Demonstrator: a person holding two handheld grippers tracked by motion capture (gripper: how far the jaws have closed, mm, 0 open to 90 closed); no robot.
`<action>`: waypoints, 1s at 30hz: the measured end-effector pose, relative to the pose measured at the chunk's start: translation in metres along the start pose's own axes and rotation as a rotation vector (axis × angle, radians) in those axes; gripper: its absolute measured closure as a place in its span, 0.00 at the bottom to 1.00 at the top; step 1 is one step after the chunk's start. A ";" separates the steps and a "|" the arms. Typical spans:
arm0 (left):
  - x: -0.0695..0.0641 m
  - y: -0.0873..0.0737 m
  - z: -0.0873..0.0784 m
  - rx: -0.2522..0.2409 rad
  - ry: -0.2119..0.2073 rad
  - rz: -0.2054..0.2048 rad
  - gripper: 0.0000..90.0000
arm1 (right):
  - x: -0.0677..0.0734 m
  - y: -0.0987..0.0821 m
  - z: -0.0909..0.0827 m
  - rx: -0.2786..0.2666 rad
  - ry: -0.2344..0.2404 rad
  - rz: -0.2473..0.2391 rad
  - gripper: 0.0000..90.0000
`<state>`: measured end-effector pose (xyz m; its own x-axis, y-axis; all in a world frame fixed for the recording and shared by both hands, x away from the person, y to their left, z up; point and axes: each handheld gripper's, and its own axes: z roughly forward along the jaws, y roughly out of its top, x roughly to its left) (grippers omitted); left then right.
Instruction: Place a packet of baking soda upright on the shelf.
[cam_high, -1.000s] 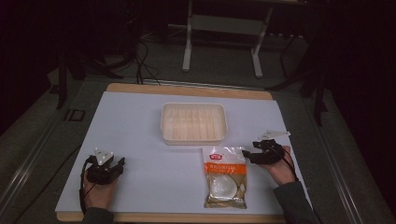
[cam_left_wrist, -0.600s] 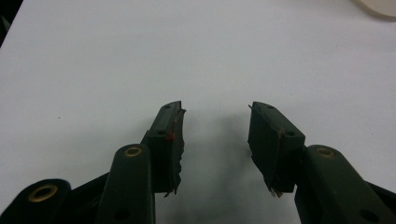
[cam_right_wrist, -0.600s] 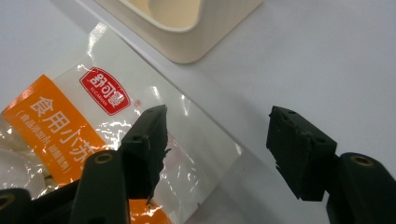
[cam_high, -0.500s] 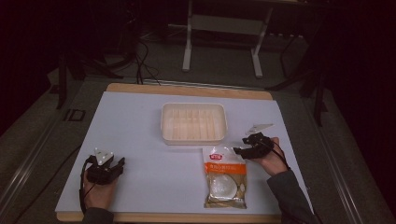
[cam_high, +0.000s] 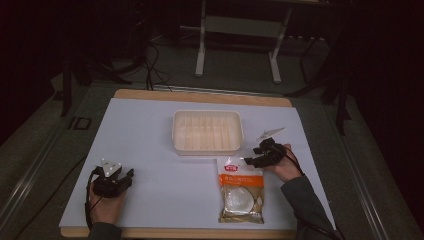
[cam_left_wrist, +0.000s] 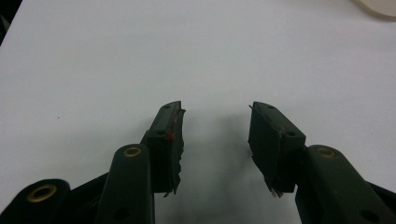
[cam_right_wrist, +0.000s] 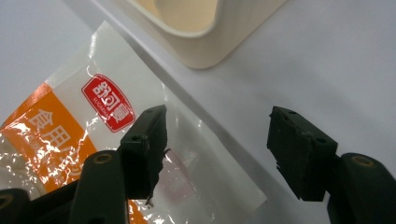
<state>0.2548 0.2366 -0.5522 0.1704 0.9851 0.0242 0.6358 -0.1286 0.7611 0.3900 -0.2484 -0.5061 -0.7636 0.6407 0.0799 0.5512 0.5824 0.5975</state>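
right gripper (cam_high: 256, 156) moved onto bag (cam_right_wrist: 70, 130) corner — jaws apart | tray (cam_right_wrist: 205, 32) beside

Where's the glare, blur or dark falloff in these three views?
High view: white table cover bright, surrounding floor nearly black, grainy. Right gripper view: glare streaks on the plastic bag, the tray corner soft, jaw edges fairly sharp. Left gripper view: even light, faint shadow between the open jaws, no glare.

White table (cam_high: 150, 130), tray (cam_high: 207, 132), packet (cam_high: 241, 190).
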 end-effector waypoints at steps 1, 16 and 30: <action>0.000 0.000 0.000 0.001 0.000 0.000 0.60 | -0.001 -0.001 0.001 0.009 -0.001 0.004 0.44; -0.001 0.000 0.000 0.003 0.004 0.005 0.60 | -0.008 -0.010 0.005 0.077 0.124 0.042 0.53; -0.001 0.000 0.001 0.005 0.007 0.007 0.60 | 0.002 -0.006 -0.004 0.069 0.232 -0.036 0.62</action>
<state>0.2553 0.2356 -0.5524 0.1696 0.9849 0.0342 0.6386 -0.1363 0.7574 0.3837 -0.2527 -0.5062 -0.8357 0.4914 0.2452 0.5376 0.6410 0.5478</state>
